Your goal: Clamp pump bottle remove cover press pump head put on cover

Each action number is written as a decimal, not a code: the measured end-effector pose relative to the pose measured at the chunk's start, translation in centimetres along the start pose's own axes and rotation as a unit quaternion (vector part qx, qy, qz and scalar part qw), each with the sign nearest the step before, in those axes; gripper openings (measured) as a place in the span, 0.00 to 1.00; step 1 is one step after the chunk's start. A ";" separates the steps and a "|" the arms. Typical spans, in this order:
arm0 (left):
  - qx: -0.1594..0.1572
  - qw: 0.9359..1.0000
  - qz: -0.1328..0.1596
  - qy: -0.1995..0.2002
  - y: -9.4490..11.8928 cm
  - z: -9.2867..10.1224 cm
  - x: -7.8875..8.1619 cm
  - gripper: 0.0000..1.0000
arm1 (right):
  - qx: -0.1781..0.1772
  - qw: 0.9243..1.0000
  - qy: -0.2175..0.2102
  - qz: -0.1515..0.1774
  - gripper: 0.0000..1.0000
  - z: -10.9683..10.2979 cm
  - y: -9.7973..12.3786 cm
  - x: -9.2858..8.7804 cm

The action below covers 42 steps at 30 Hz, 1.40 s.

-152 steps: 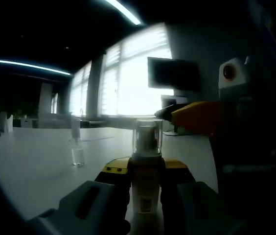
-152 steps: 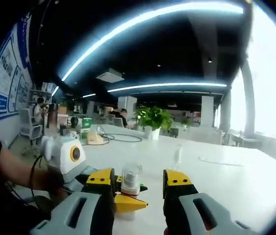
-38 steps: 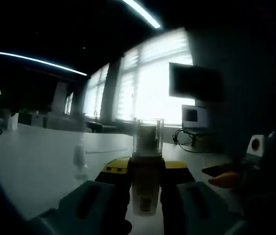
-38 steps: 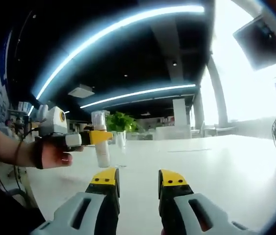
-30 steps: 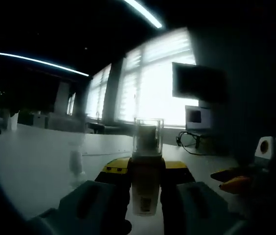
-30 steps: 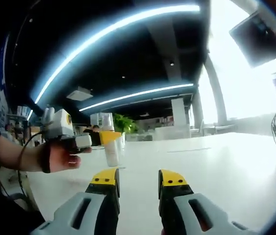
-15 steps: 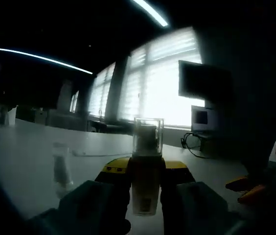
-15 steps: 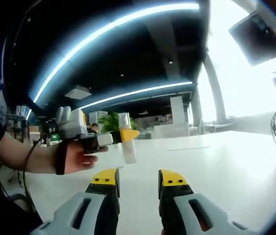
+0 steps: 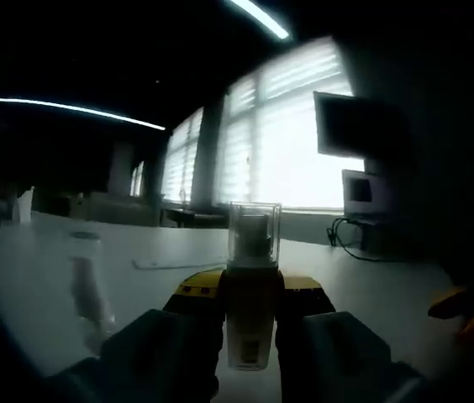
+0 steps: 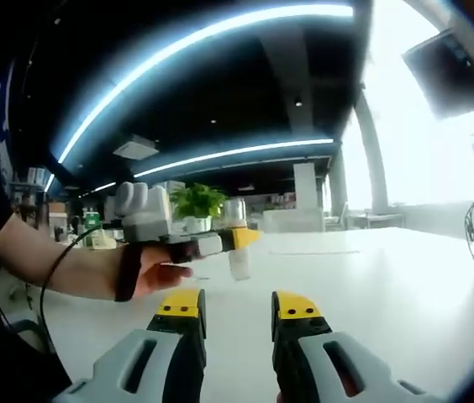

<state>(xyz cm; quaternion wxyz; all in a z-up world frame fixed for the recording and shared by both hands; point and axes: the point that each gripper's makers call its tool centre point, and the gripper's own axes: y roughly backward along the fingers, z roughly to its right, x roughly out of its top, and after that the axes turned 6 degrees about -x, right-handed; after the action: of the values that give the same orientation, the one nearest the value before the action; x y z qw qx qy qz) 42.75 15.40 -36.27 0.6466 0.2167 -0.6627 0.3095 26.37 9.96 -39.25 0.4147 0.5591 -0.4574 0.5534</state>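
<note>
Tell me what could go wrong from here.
The left gripper holds the bottle clear of the table, so it may slip when the cover is pulled. The right gripper is open and some way from the bottle, so its approach may knock it askew.

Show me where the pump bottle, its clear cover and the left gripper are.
pump bottle (image 9: 250, 327), left gripper view, on its labelled body between the fingers
clear cover (image 9: 255, 232), left gripper view, on its front wall
left gripper (image 10: 239, 238), right gripper view, at its yellow tips around the bottle
</note>
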 end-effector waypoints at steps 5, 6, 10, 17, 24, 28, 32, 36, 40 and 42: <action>0.010 1.000 0.004 0.006 -0.2 -0.5 -0.3 0.13 | 0.001 1.000 0.001 -0.001 0.25 0.0 0.0 -0.1; 0.010 1.000 0.004 0.008 -0.2 -0.4 -0.3 0.13 | 0.001 1.000 0.000 -0.001 0.25 0.0 0.0 0.0; 0.009 1.000 0.000 0.011 -0.3 -0.1 -0.6 0.13 | 0.001 1.000 -0.002 0.000 0.25 0.0 0.0 0.0; 0.011 1.000 -0.015 -0.002 -1.1 -0.4 -1.7 0.13 | 0.000 1.000 -0.001 0.000 0.25 0.1 0.0 -0.1; 0.016 1.000 -0.021 -0.005 -1.3 -0.4 -2.1 0.13 | 0.000 1.000 -0.004 -0.001 0.25 0.1 0.0 -0.1; 0.014 1.000 -0.021 -0.006 -2.0 -0.1 -2.1 0.14 | 0.000 1.000 -0.003 -0.001 0.25 0.1 -0.1 -0.1; 0.023 0.999 -0.027 -0.032 -1.9 -0.5 -2.3 0.14 | 0.000 1.000 -0.006 0.000 0.25 0.1 -0.1 0.0; 0.027 0.999 -0.030 -0.031 -1.8 -0.7 -2.5 0.14 | 0.000 1.000 -0.007 0.000 0.25 0.2 -0.1 0.0; 0.037 0.999 -0.033 -0.010 -1.7 -0.7 -2.6 0.14 | -0.002 1.000 -0.003 -0.004 0.25 0.2 -0.2 -0.2; 0.039 0.999 -0.033 -0.009 -1.5 -0.7 -2.8 0.14 | -0.001 1.000 -0.002 -0.005 0.25 0.2 -0.2 -0.2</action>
<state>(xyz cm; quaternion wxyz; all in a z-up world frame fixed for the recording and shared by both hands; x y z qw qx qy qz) 44.48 14.51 -38.86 0.6417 0.2664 -0.6482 0.3116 26.62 9.79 -39.47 0.4171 0.5620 -0.4564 0.5494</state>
